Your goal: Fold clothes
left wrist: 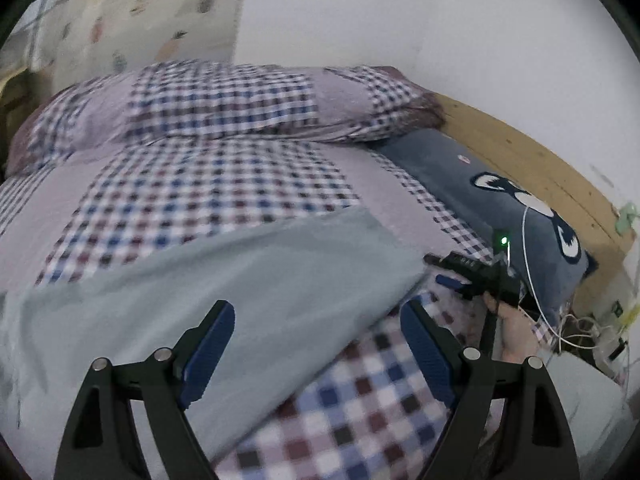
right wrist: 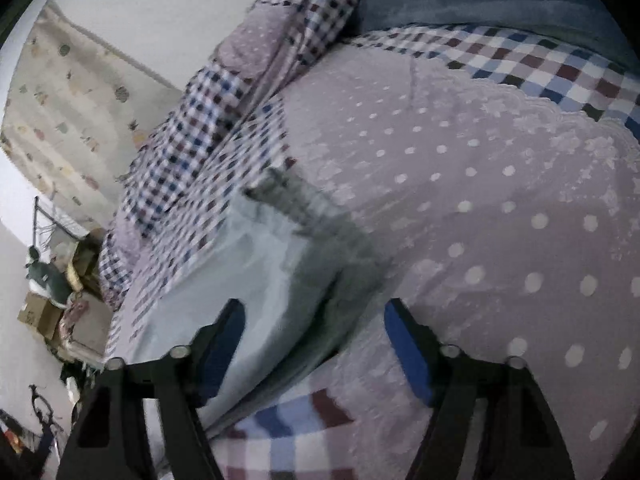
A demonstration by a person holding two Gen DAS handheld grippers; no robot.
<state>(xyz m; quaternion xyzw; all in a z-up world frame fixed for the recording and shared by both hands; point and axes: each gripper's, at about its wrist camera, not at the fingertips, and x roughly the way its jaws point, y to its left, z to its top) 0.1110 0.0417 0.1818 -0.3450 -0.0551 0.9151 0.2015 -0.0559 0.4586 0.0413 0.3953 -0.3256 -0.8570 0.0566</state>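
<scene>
A pale grey-green garment [left wrist: 224, 280] lies spread on the bed [left wrist: 60, 208], over a quilt of checked and dotted lilac patches. In the left wrist view it covers the near left part of the quilt, and one straight edge runs on a slant from upper right down towards the near middle. The left gripper [left wrist: 316, 354] hangs just above that edge with its jaws wide and nothing between them; the left blue pad sits over the cloth, the right one over bare checked quilt.

The right gripper [right wrist: 314, 352] is likewise wide open and empty. Its own view shows it above a corner of the garment, where a darker grey band [right wrist: 316, 216], perhaps a hem or cuff, runs along one side. The picture is blurred there, so layers are hard to count.

The fold looks early or mid-way: the cloth lies mostly flat, with no compact stack visible. Gripping an edge, carrying it across and smoothing all seem left to do.

A pillow [left wrist: 224, 100] and a grey cartoon cushion [left wrist: 500, 200] lie beyond.
</scene>
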